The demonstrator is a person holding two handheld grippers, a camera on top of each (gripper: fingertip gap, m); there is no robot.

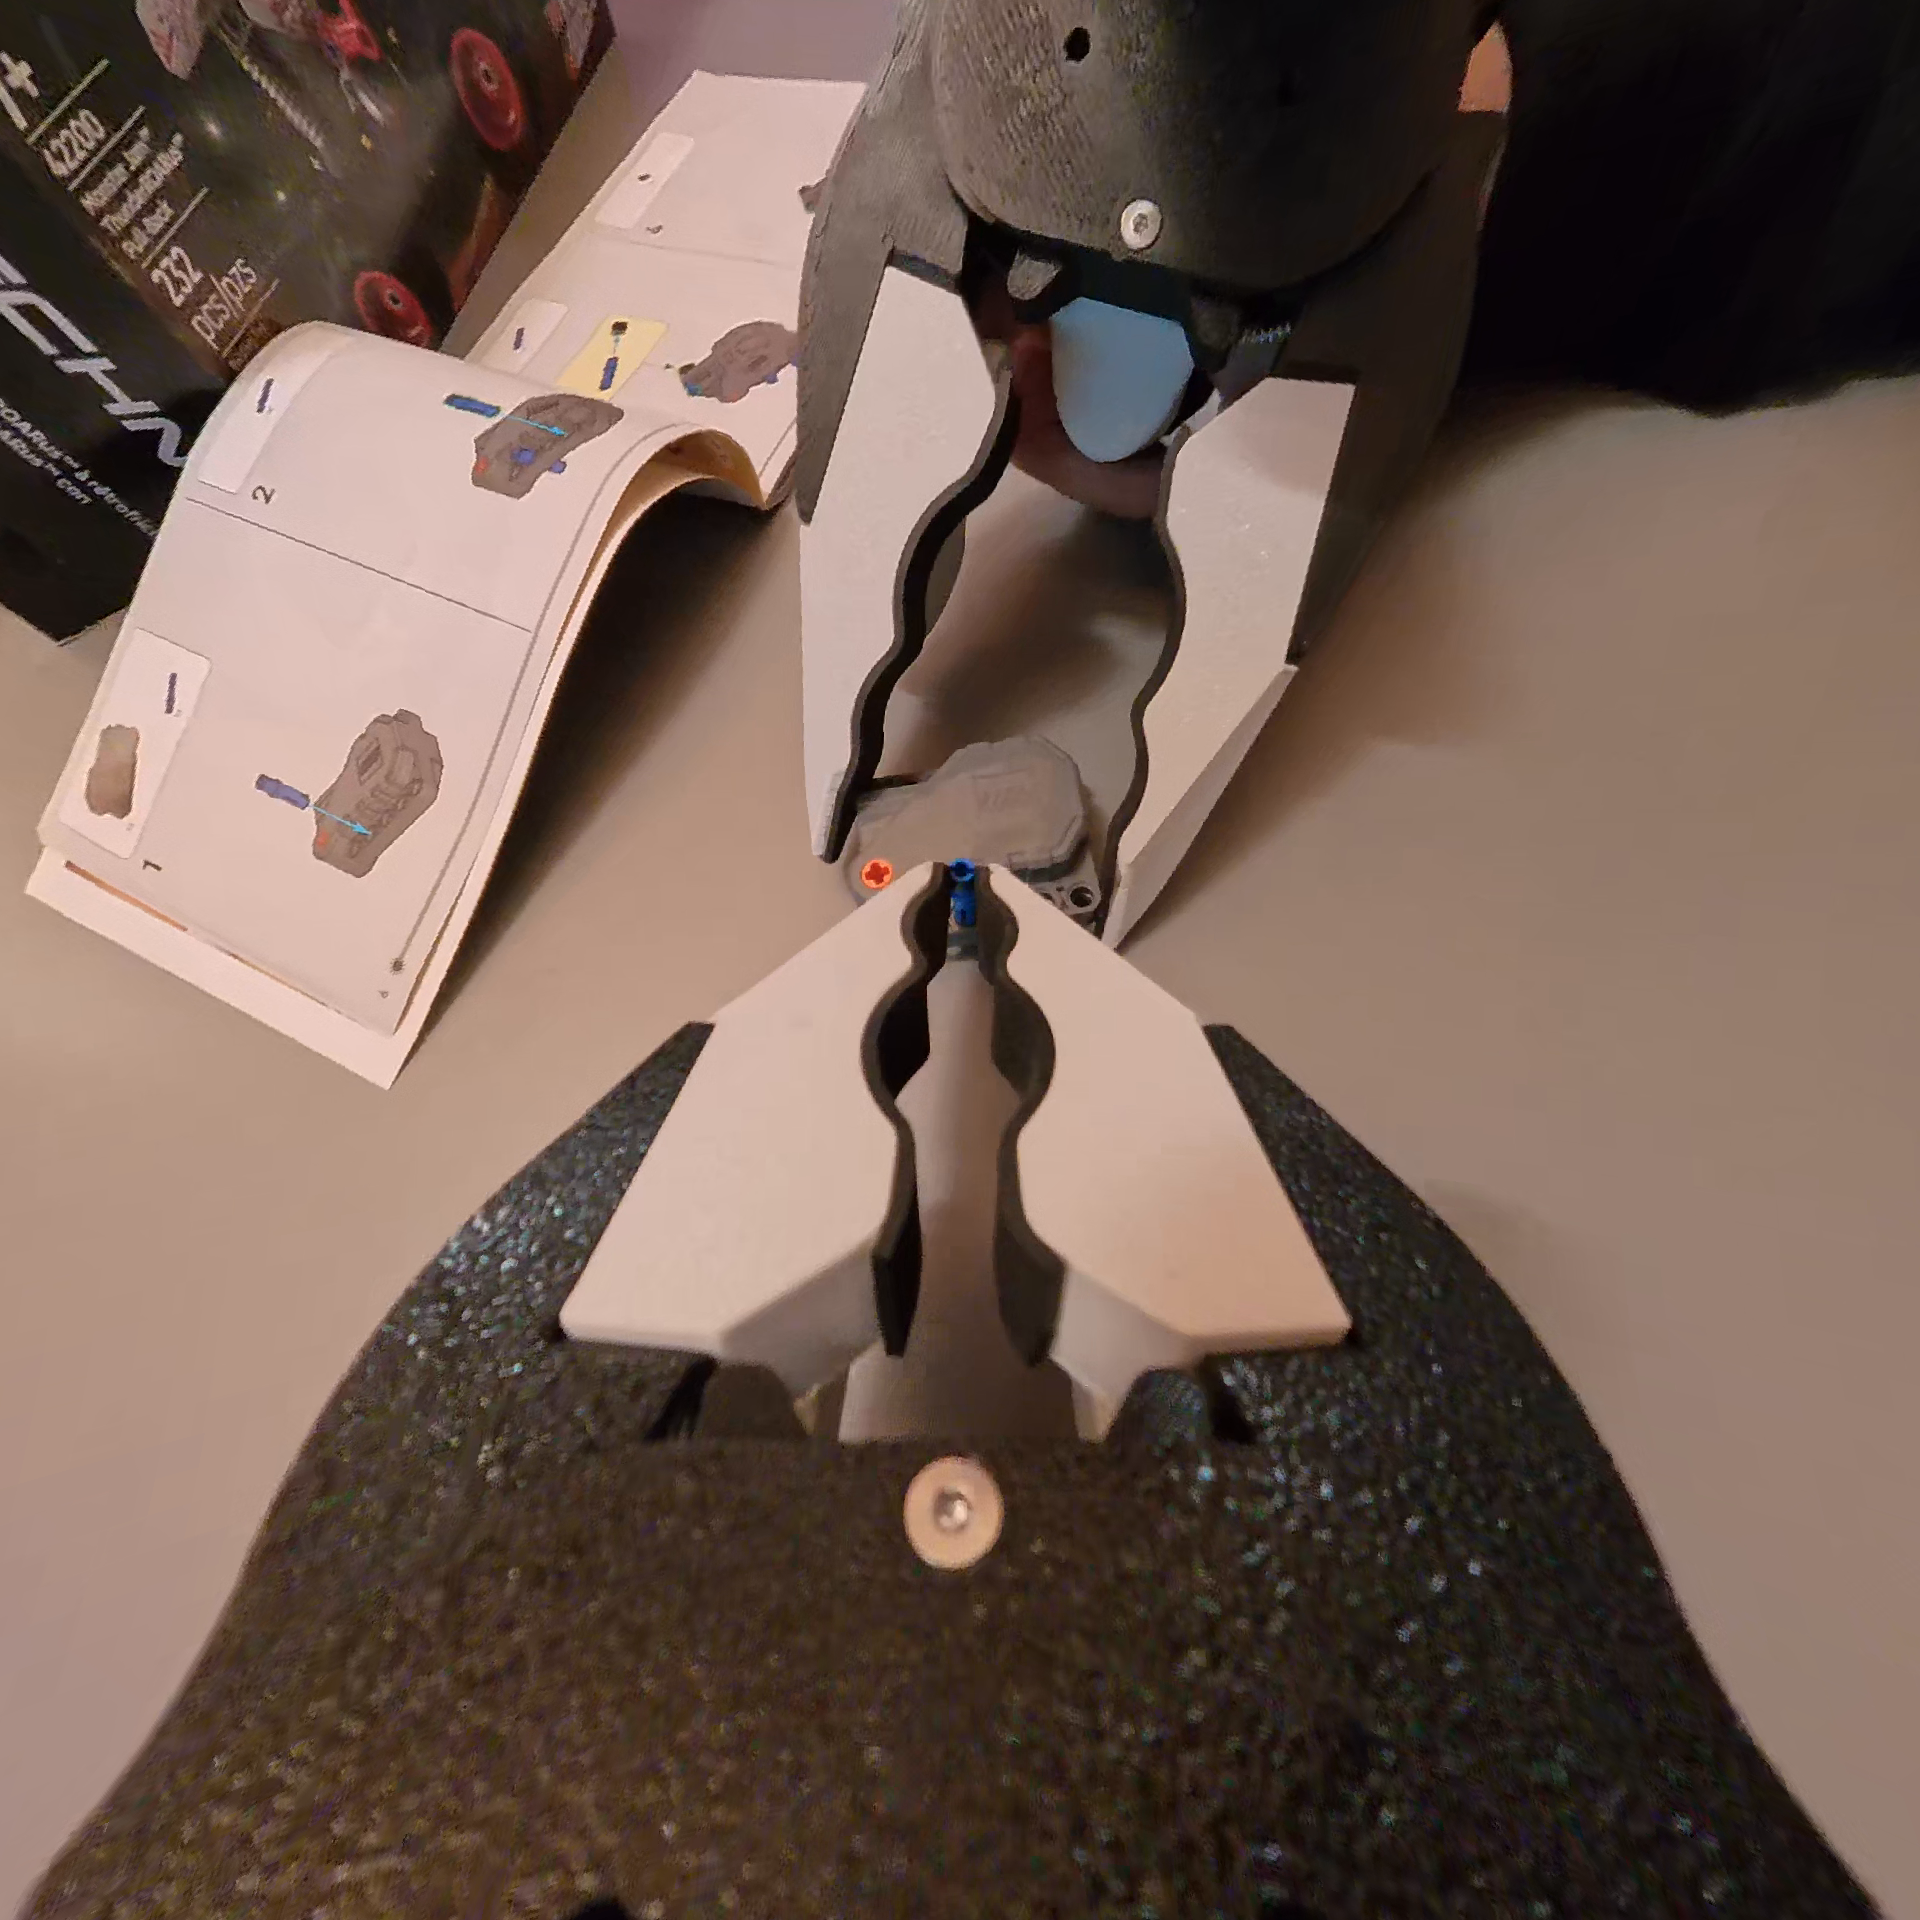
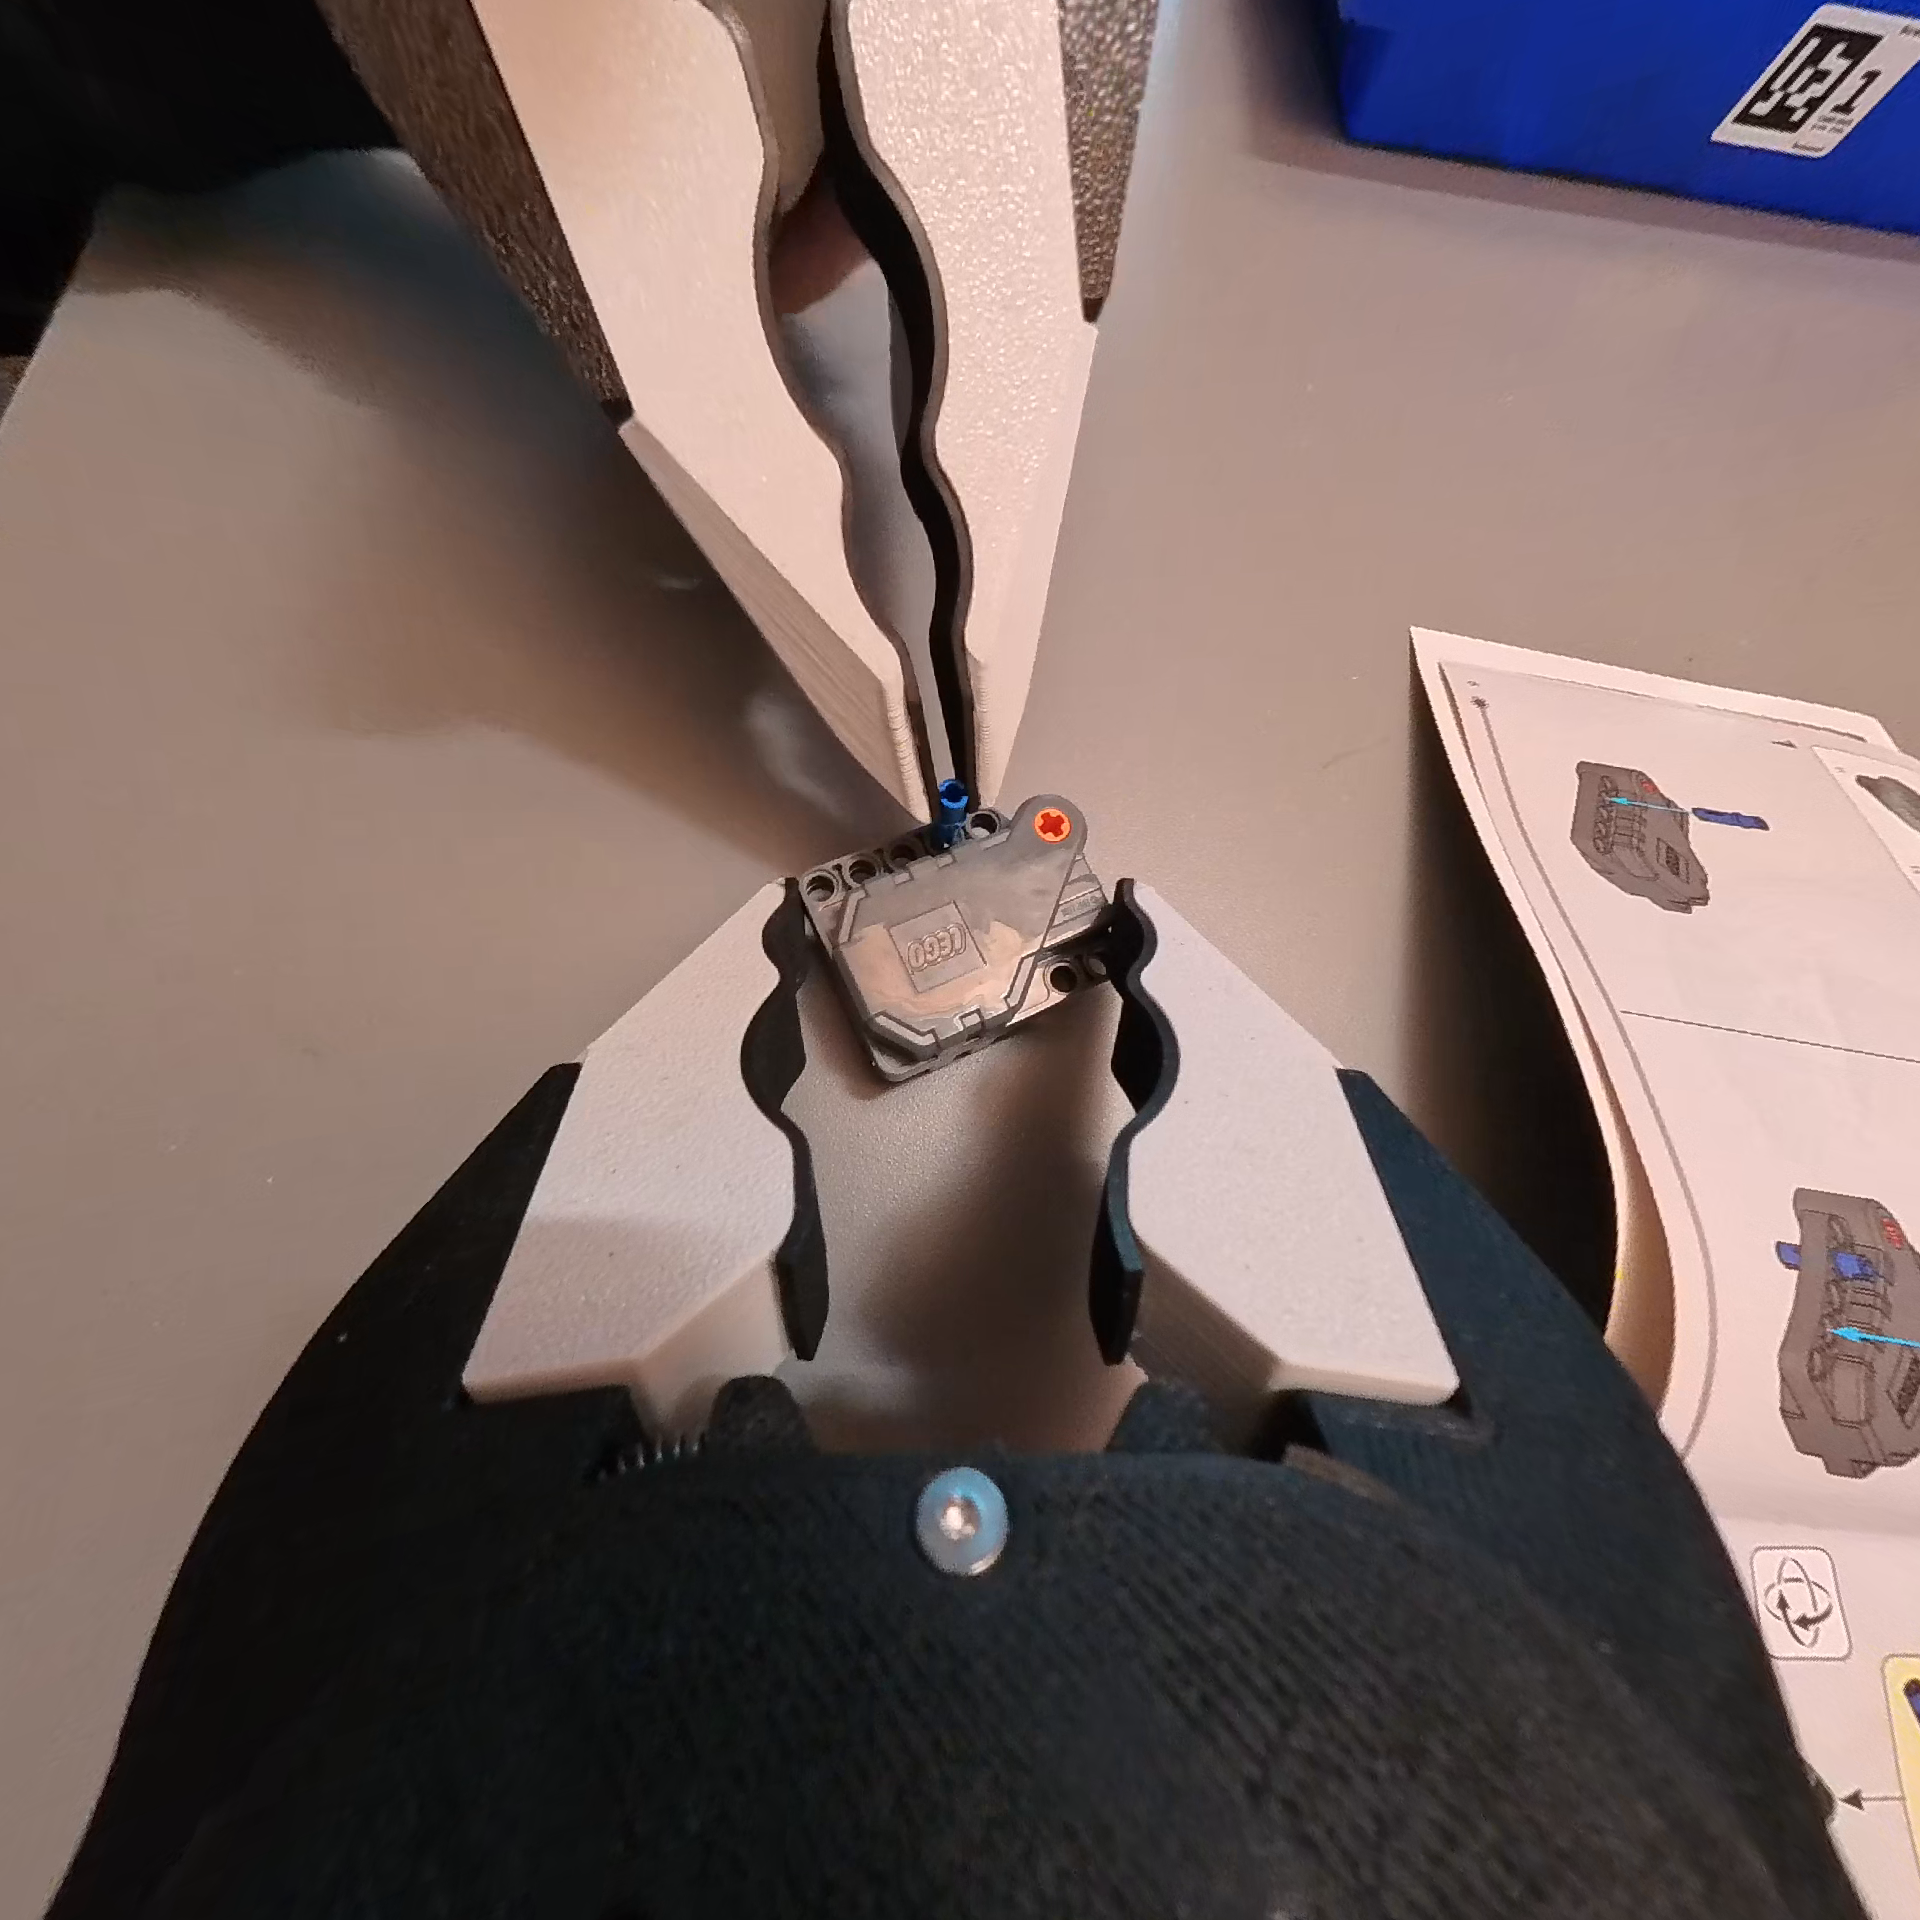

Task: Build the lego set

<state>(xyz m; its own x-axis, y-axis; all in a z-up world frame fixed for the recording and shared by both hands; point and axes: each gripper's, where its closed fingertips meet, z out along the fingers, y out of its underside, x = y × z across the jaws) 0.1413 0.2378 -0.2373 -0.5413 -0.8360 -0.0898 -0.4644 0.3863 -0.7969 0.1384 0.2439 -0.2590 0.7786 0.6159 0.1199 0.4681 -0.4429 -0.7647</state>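
Observation:
A grey Lego motor block (image 2: 940, 951) with an orange cross hole (image 2: 1052, 826) lies on the table between the fingers of my right gripper (image 2: 951, 914), which is shut on its sides. My left gripper (image 1: 961, 878) is shut on a small blue pin (image 1: 961, 883). It holds the pin's end against the row of holes on the block's edge. In the right wrist view the left gripper (image 2: 948, 779) comes in from above with the pin (image 2: 949, 808). In the left wrist view the right gripper (image 1: 971, 852) comes in from the top around the block (image 1: 977, 805).
An open instruction booklet (image 1: 343, 665) lies left of the block; it also shows in the right wrist view (image 2: 1662, 935). The dark Lego box (image 1: 208, 156) stands behind it. A blue box (image 2: 1610, 83) sits at the far right. A hand (image 1: 1091, 478) holds the right gripper. Left and right tips are no more than a few centimetres apart.

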